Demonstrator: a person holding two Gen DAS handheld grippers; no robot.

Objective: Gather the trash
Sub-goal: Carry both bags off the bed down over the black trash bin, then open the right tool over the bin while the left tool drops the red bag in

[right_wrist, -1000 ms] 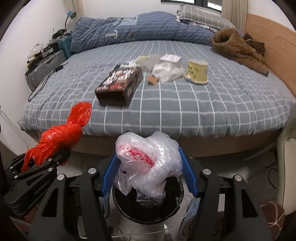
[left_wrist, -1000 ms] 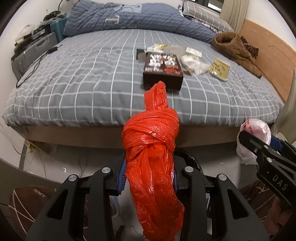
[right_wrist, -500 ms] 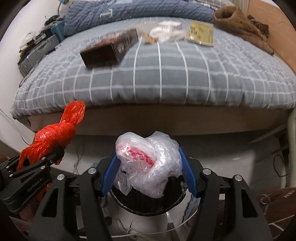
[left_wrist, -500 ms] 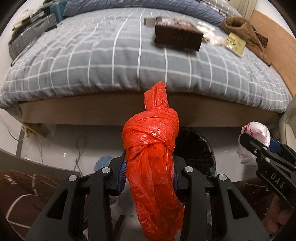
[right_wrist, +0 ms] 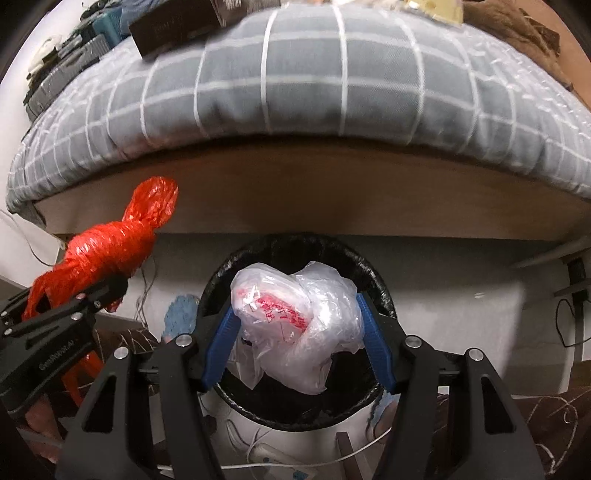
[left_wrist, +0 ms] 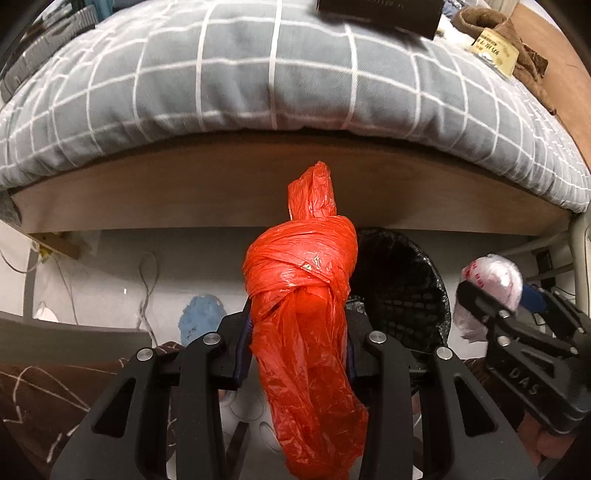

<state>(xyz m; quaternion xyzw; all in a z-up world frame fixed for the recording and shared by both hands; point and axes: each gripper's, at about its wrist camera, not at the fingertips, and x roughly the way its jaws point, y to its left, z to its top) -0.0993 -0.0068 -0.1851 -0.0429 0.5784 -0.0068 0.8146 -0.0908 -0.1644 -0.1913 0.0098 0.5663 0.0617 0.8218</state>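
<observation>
My left gripper [left_wrist: 300, 321] is shut on a knotted red plastic bag [left_wrist: 301, 280], held just left of a black bin [left_wrist: 406, 291] with a black liner on the floor by the bed. My right gripper [right_wrist: 297, 317] is shut on a crumpled clear plastic bag with red print [right_wrist: 291, 314], held right over the bin's opening [right_wrist: 295, 406]. The right gripper and its bag show at the right of the left wrist view [left_wrist: 495, 280]. The left gripper with the red bag shows at the left of the right wrist view [right_wrist: 110, 243].
The bed with a grey checked cover [left_wrist: 277, 74] and wooden frame [right_wrist: 295, 192] stands close ahead. A dark box [left_wrist: 380, 14], a yellow packet [left_wrist: 495, 48] and a brown garment [left_wrist: 517, 40] lie on it. Cables [left_wrist: 146, 288] and a blue item [left_wrist: 199, 314] lie on the floor.
Both grippers have dropped lower and moved toward the bed's side. The bin now sits under the right gripper's bag. Both bags stay gripped.
</observation>
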